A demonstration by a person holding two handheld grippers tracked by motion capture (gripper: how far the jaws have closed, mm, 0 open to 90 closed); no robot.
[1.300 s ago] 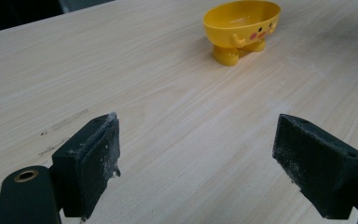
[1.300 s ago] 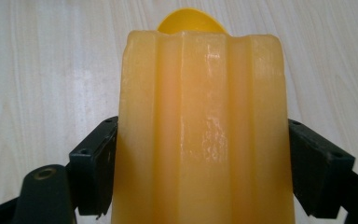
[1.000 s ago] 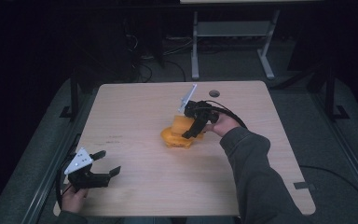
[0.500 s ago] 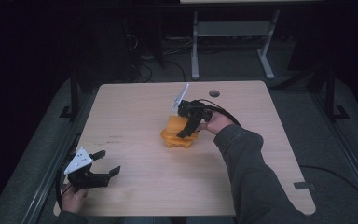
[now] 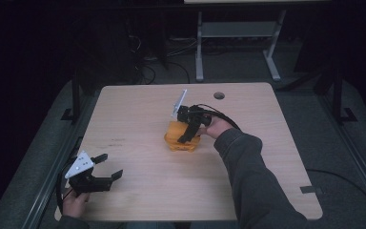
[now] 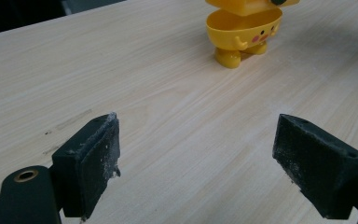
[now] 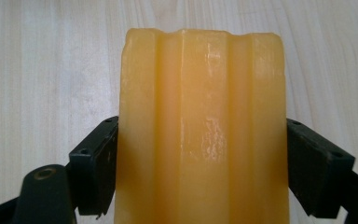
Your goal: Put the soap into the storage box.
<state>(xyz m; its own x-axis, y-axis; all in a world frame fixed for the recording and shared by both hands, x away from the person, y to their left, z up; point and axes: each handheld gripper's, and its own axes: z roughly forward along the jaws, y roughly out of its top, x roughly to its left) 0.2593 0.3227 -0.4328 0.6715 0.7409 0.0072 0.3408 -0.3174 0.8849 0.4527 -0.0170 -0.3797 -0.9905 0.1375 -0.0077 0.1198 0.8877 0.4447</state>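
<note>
While right gripper point(image 5: 187, 136) clamps yellow toy point(image 5: 181, 141), table point(image 5: 138, 114) bare.

A yellow toy point(image 6: 243, 28) with pink cheeks stands on the pale wood-grain table point(image 5: 138, 119).

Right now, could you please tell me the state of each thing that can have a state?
Yellow toy: upright on its feet on the table, with the right gripper on its top.
Right gripper: jaws against both sides of the toy's top, shut on it.
Left gripper: jaws wide open, nothing between them, at the table's near left corner, far from the toy.
</note>
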